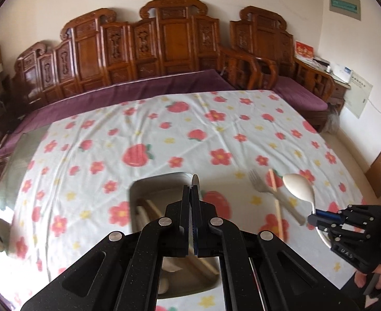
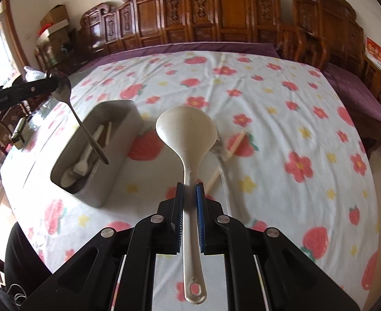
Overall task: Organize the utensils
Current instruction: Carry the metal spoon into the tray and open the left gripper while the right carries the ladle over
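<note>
Left tongs [image 1: 193, 194] pressed together on bowl of slim steel spoon [image 2: 72, 106], handle dangling free above long grey metal tray [image 2: 118, 115]. Right tongs [image 2: 189, 197] pinching neck of cream plastic ladle spoon [image 2: 186, 129], bowl forward, held over floral-cloth bench [image 2: 281, 134]. Steel spoon: thin, smooth, probably slippery, likely to swing from a bowl grip; firmer hold at mid-handle. Ladle: light, stiff, bowl-heavy; neck grip looks balanced. Tray contents: pale spoon or scoop plus stick-like pieces, perhaps chopsticks; blurred. Still loose on cloth: steel fork [image 1: 259, 184], wooden chopstick [image 1: 277, 202].
</note>
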Available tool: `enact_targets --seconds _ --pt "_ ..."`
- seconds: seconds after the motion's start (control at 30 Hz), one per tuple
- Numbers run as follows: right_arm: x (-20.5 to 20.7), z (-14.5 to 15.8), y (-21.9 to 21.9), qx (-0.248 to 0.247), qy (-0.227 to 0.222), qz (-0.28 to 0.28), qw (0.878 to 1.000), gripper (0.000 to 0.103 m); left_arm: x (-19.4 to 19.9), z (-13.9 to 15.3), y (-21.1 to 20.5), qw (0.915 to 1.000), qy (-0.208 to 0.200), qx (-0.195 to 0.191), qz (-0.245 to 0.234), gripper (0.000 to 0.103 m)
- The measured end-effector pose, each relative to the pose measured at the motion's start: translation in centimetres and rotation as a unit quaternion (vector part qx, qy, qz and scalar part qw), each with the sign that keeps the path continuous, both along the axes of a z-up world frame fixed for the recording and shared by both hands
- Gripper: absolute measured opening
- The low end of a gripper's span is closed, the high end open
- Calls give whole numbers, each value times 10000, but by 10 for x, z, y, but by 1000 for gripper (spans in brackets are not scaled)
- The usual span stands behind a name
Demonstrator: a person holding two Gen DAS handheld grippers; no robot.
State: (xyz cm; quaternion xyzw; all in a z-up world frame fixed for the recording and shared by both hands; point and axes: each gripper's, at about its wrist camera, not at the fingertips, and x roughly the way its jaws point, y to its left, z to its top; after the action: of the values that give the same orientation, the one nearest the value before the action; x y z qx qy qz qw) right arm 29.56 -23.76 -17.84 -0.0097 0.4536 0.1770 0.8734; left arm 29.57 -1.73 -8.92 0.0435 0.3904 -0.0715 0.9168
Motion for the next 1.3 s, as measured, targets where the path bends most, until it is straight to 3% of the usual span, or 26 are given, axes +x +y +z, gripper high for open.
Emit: enact_targets --seconds 0.33,0.63,1.0,1.1,1.3 --pt "4 19 59 275 -81 473 9985 11 -9 -10 45 9989 295 297 223 1" --pt "5 28 92 395 -46 714 9966 11 9 -44 38 9966 704 432 17 1" --pt "20 26 99 391 48 650 9971 11 30 -58 41 9968 789 112 38 1" --pt "23 24 103 419 101 625 9971 11 31 -62 46 9966 820 -29 62 14" --pt "28 22 122 448 161 701 9964 11 25 -62 62 9966 788 -178 170 24"
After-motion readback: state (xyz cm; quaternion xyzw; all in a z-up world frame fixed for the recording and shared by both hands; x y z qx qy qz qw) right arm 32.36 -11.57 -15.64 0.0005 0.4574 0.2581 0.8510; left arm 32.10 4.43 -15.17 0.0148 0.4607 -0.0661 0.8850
